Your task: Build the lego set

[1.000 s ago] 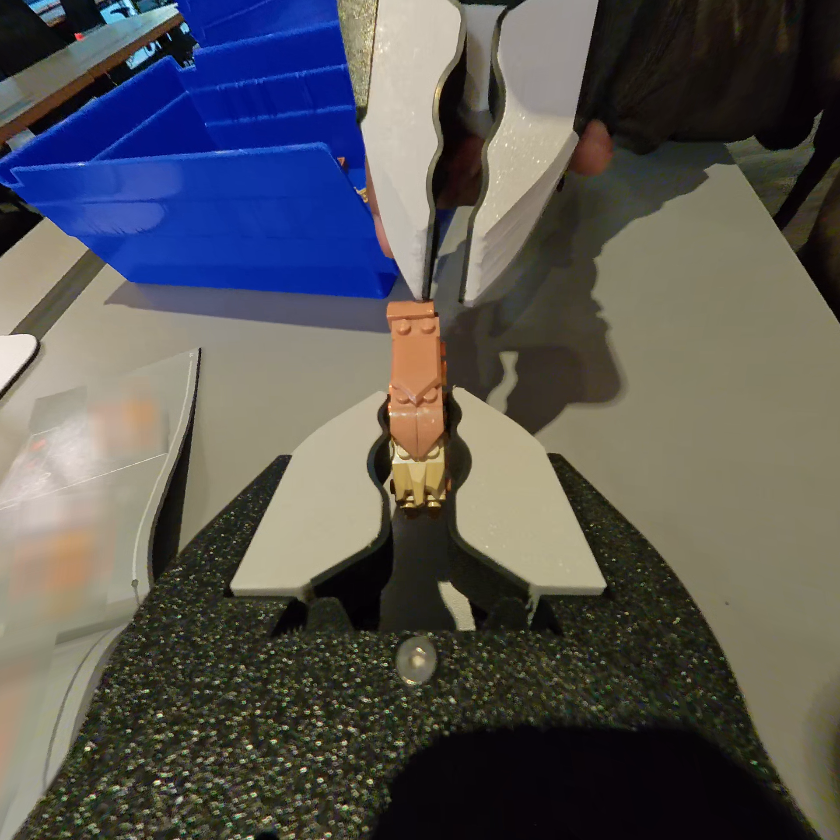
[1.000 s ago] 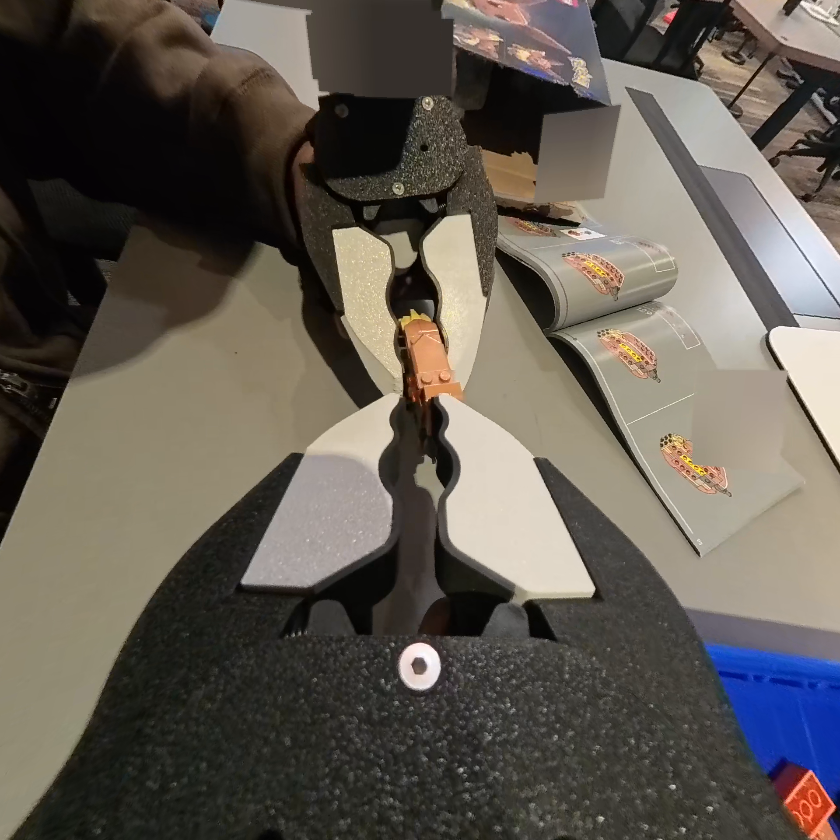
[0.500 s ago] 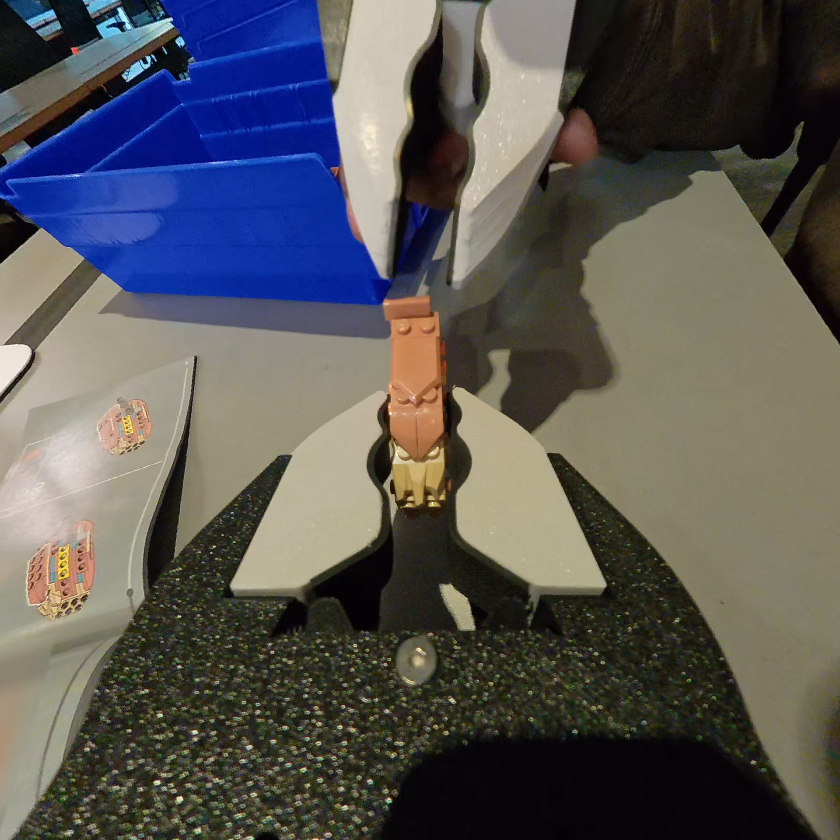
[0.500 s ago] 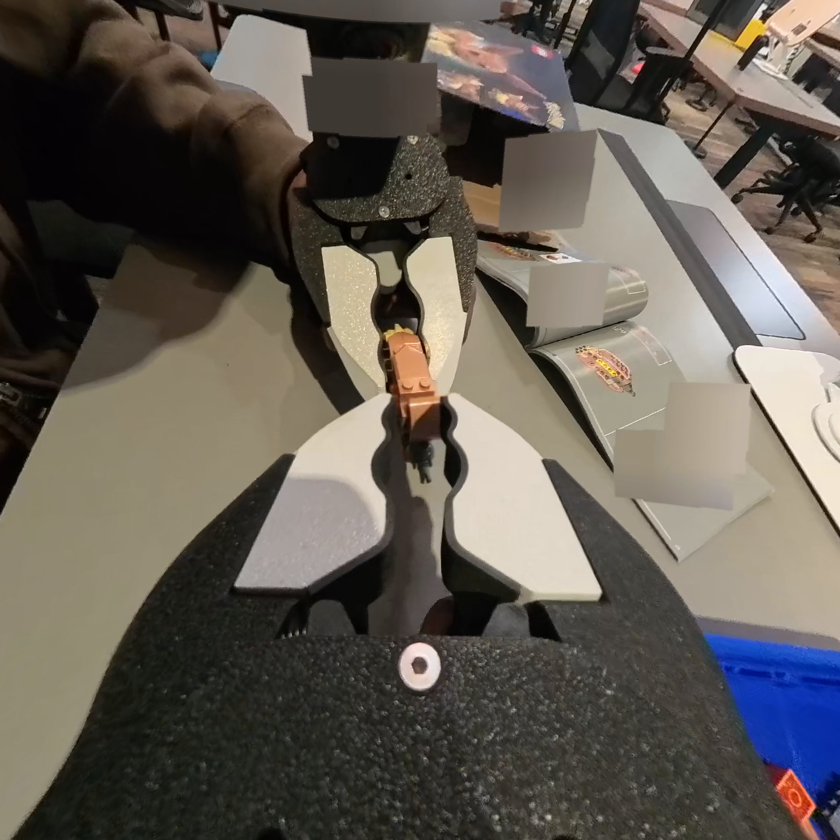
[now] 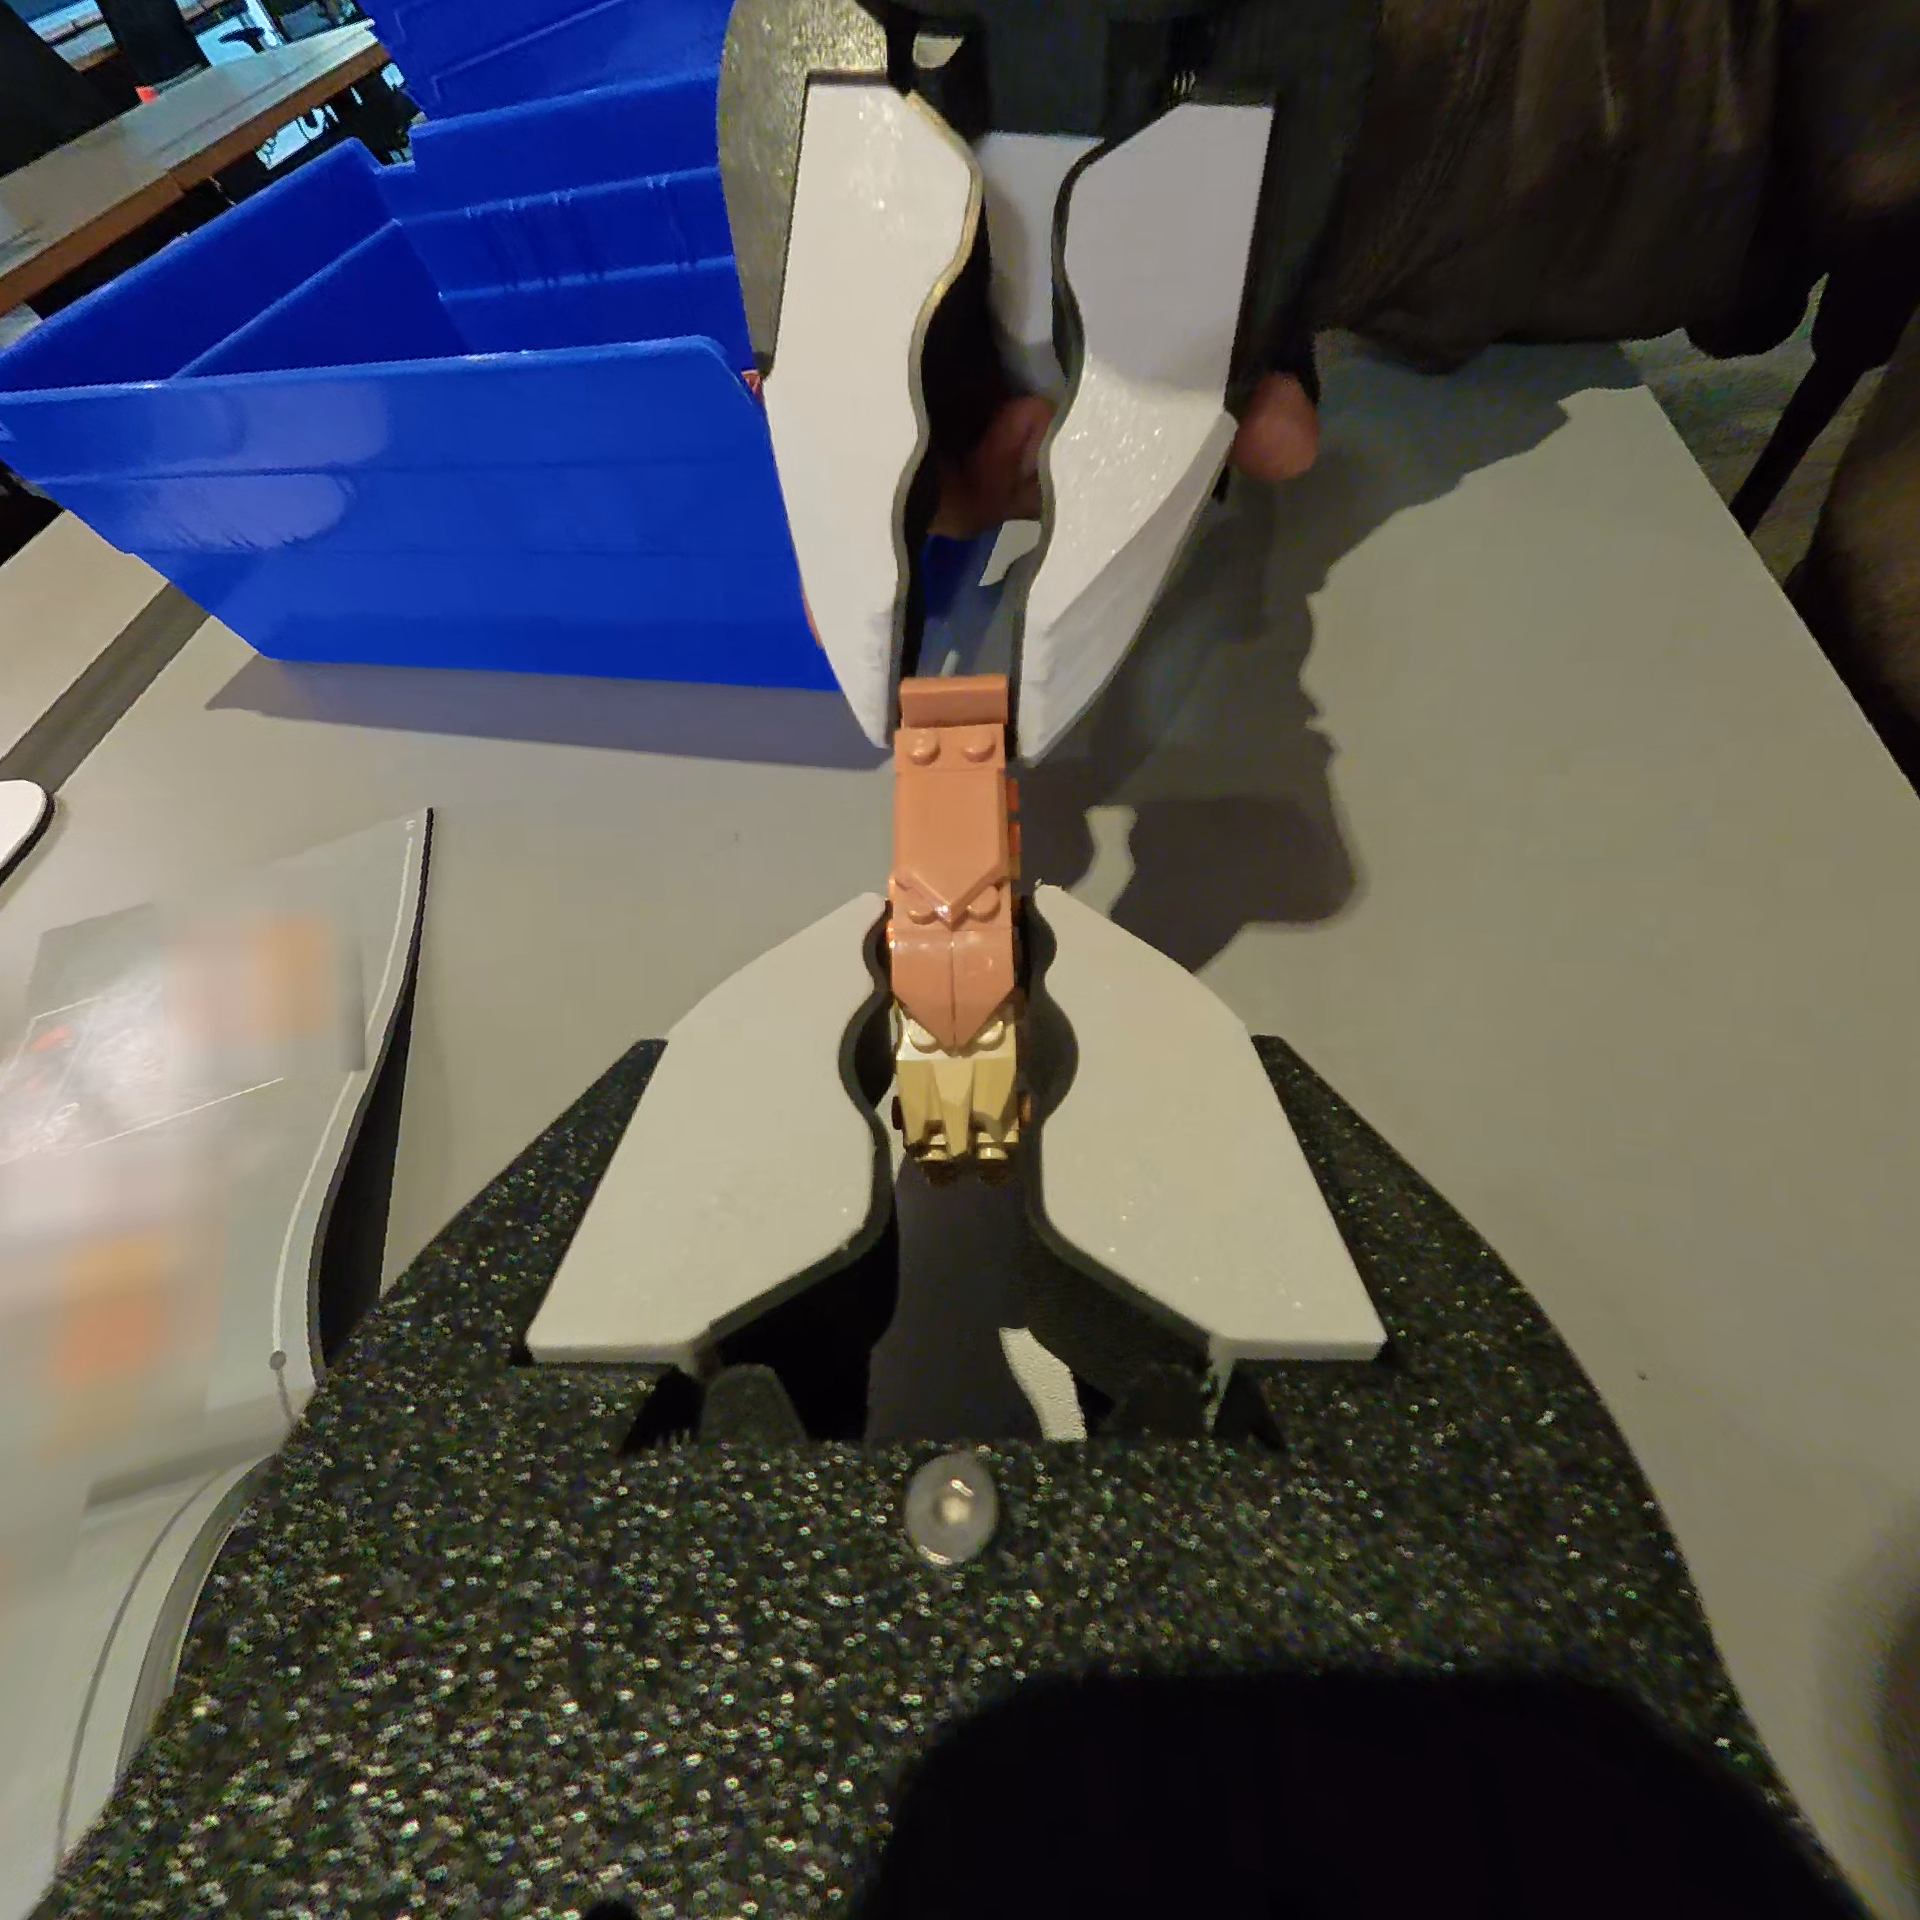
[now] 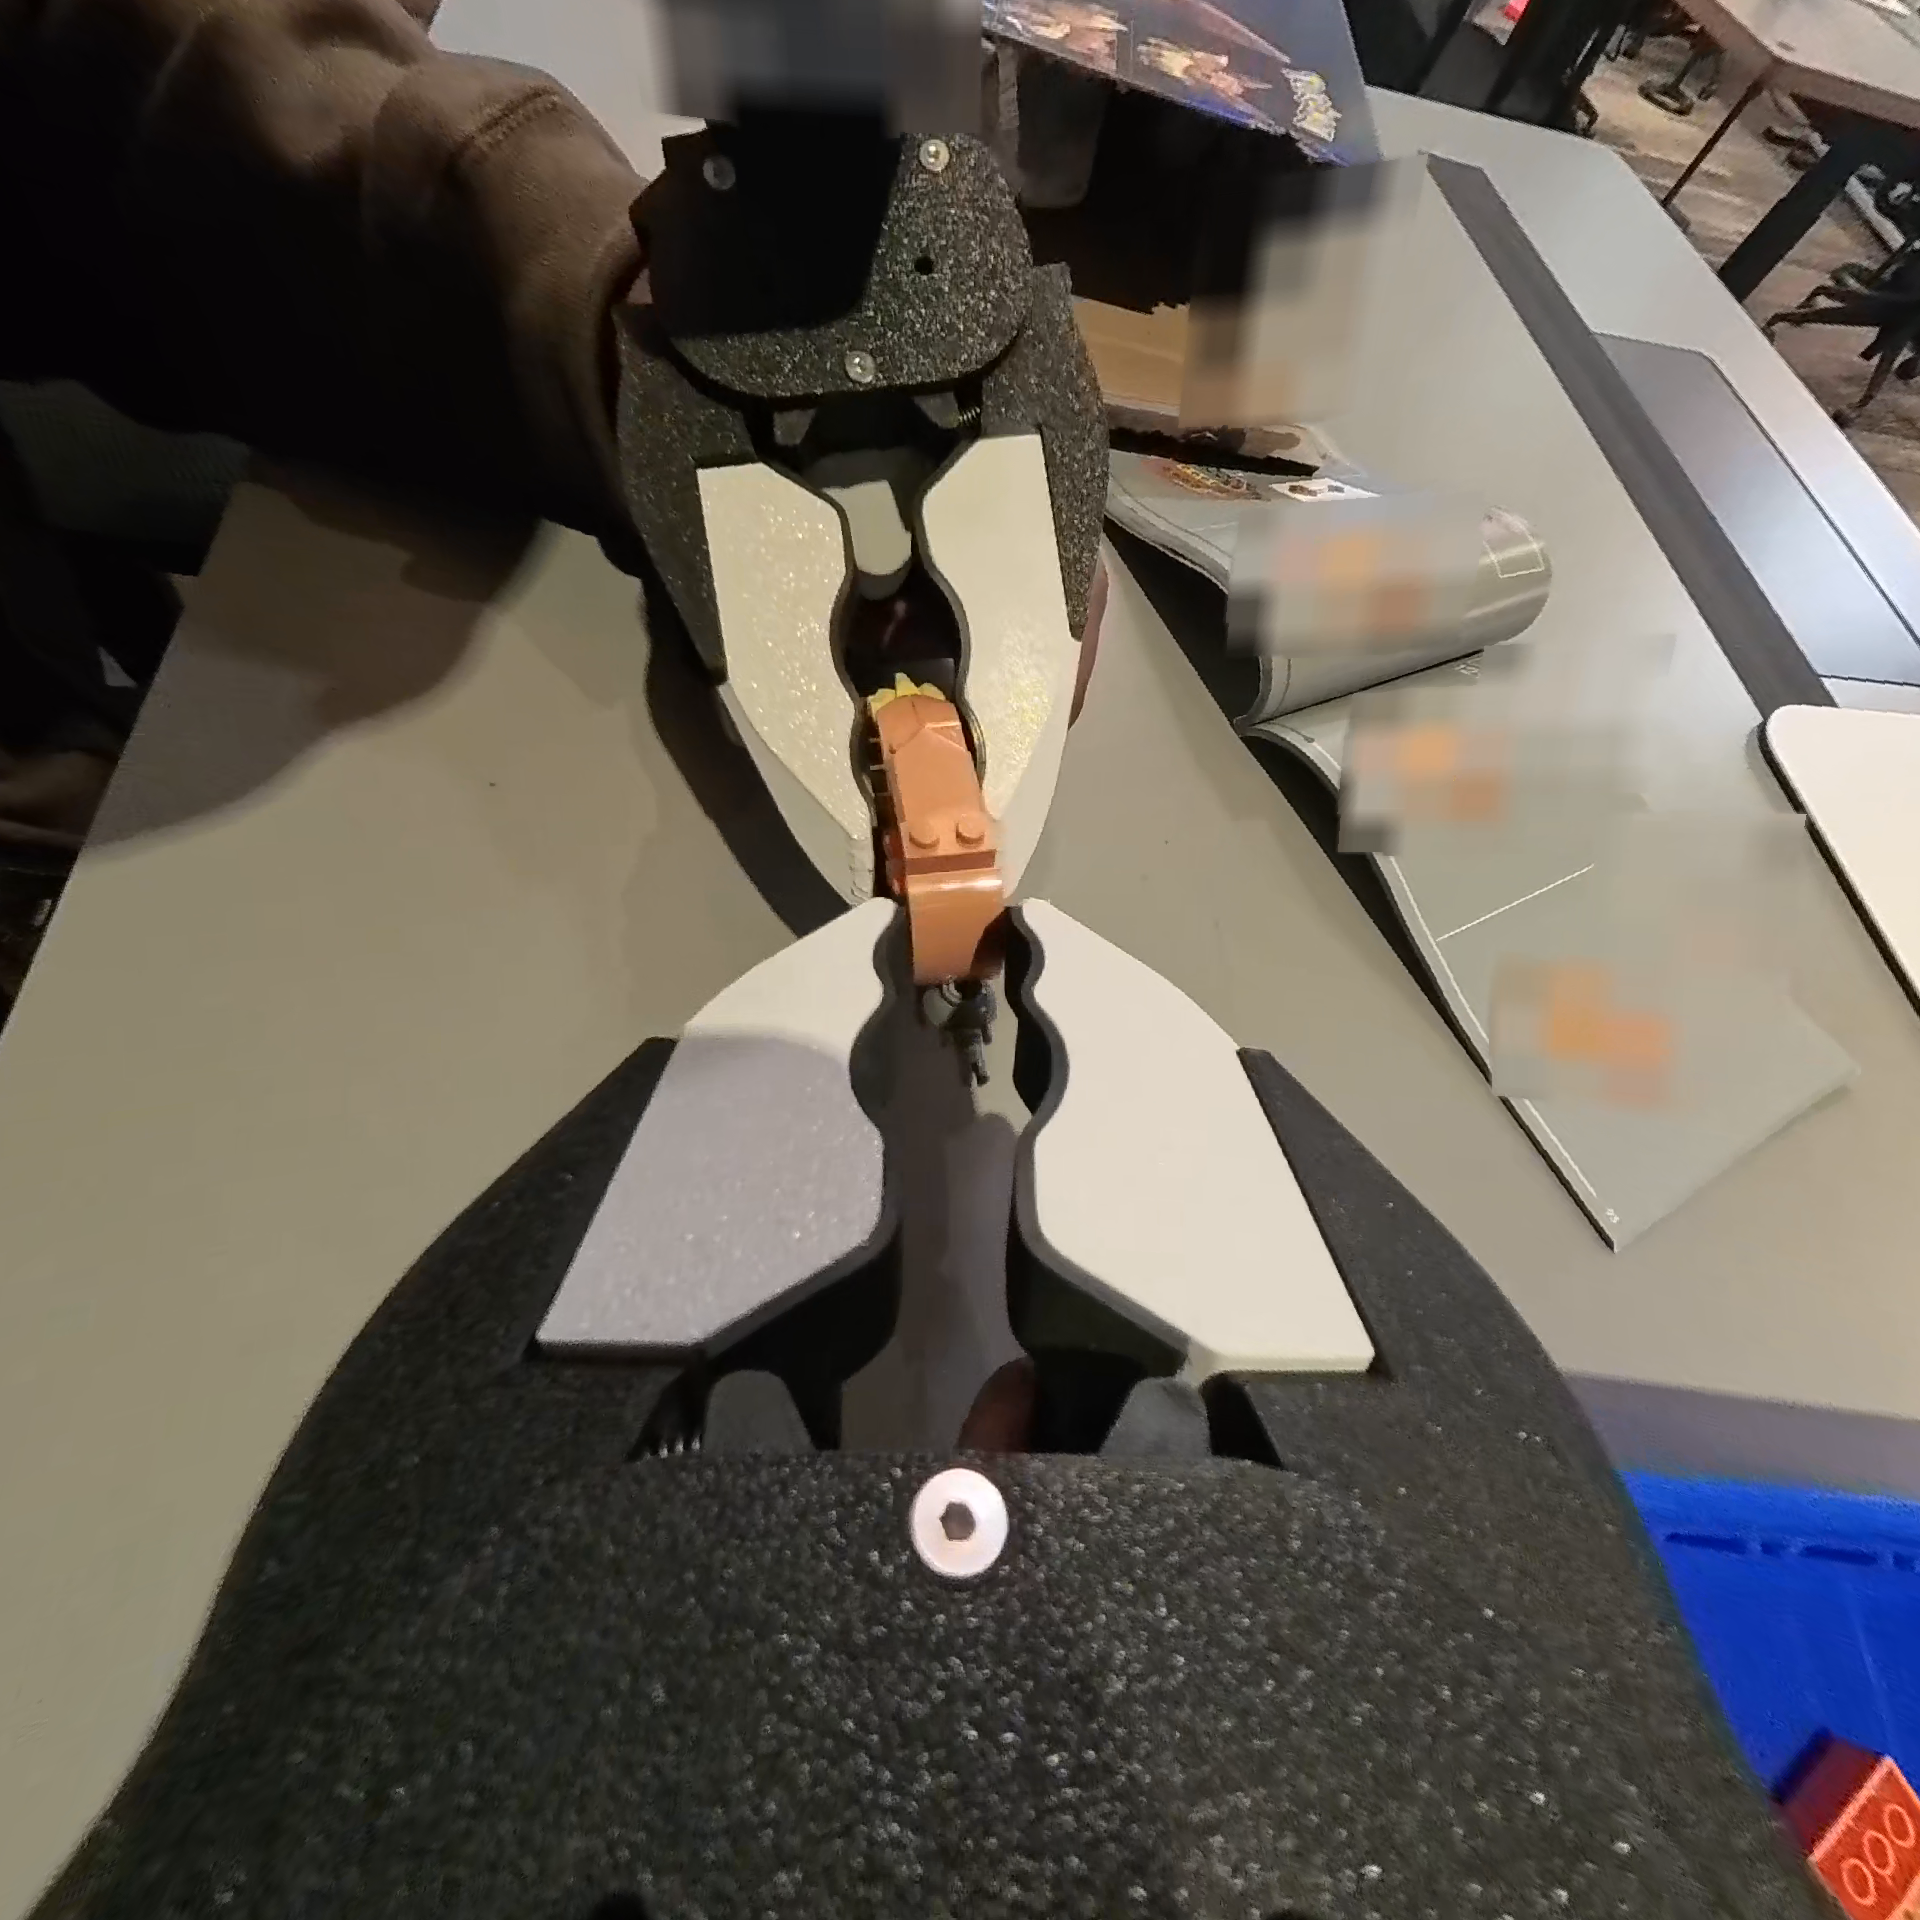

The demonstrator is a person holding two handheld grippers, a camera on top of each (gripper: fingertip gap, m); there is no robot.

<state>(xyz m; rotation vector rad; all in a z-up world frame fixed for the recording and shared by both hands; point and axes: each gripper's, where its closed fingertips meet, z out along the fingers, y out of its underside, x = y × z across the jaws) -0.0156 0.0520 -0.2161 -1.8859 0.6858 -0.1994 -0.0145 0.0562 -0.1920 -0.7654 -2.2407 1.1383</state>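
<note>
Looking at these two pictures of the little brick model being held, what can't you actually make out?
- Booklet pages: blurred patches cover the drawings, both views.
- Brick model underside: left view, hidden by the left tool fingers.
- Whether the right tool grips the model: fingertips flank it, contact unclear.
- Blue bins contents: walls hide them; right view's corner shows one red brick, cut off.
</note>
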